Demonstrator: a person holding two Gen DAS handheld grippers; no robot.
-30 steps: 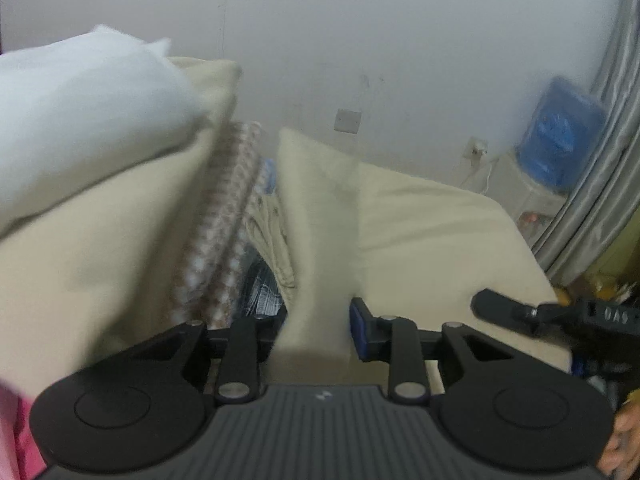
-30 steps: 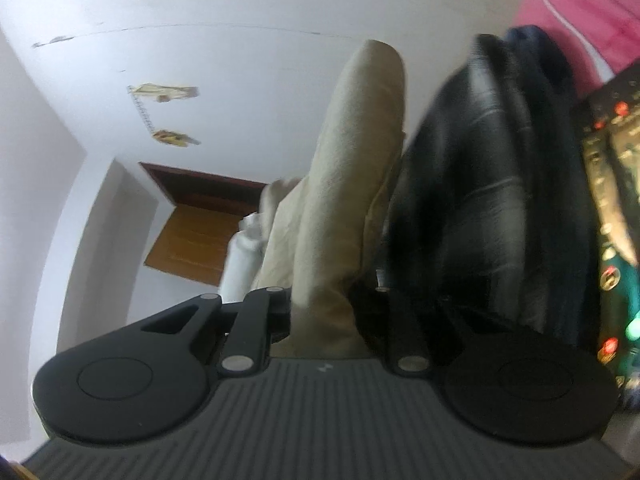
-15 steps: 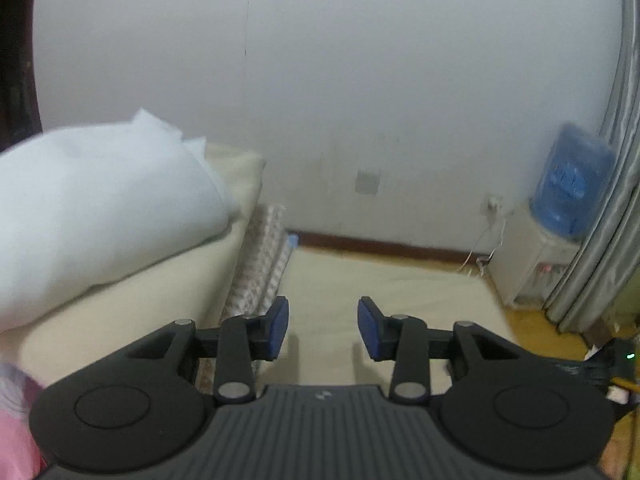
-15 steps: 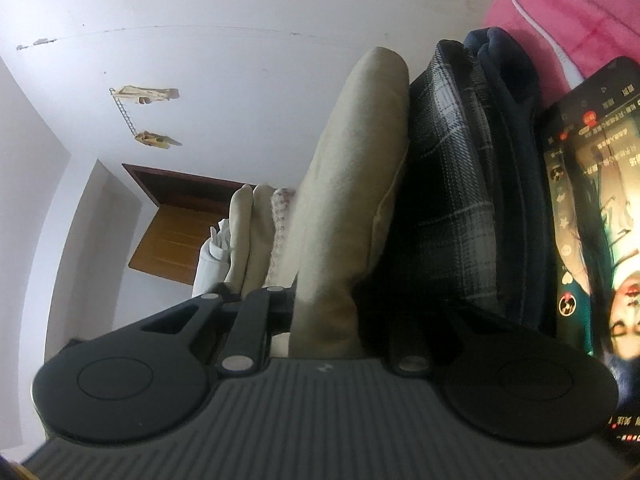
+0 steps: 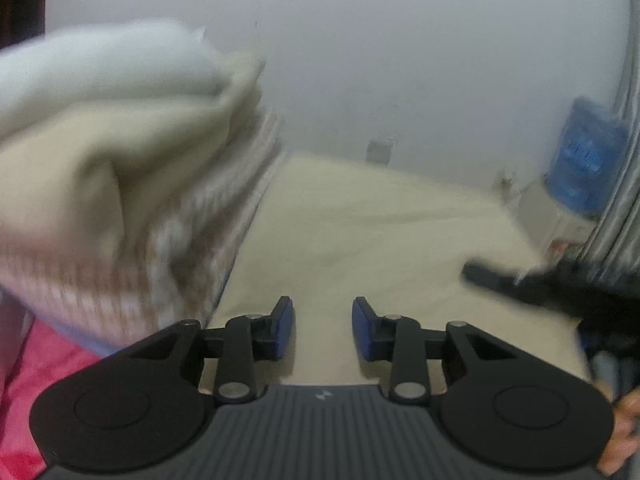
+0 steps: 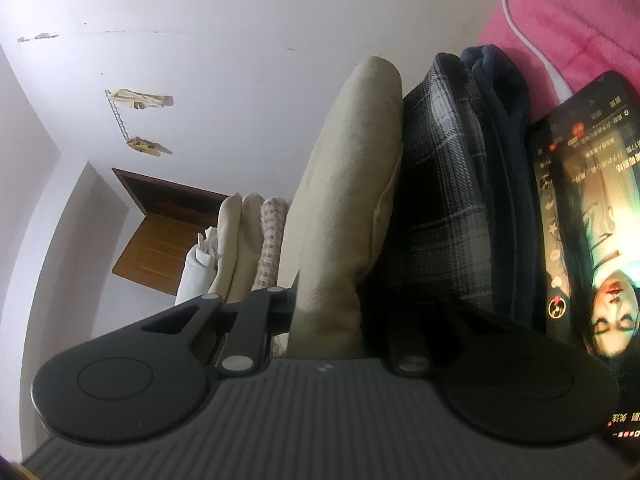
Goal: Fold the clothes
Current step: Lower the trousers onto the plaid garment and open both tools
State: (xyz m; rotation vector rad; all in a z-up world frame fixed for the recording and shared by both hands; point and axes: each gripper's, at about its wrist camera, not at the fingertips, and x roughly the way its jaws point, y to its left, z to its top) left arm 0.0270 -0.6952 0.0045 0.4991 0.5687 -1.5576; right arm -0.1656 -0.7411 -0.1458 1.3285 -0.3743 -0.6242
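Tongs on the left stand spread, closing on nothing, above beige cloth; right tongs pinch a folded beige garment, plaid garment at three o'clock.

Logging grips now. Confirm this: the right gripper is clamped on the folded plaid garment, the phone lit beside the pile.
Wrong garment. The right wrist view shows the right gripper clamped on the folded beige cloth; the plaid garment sits beside it, the phone lit.

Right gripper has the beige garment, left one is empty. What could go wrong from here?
1. The right gripper pinches only one edge of the beige garment; its fold may sag open.
2. A lit phone leans beside the plaid and navy folded clothes; a nudge could topple it.
3. The left gripper, closing on nothing, passes near the blurred stack.
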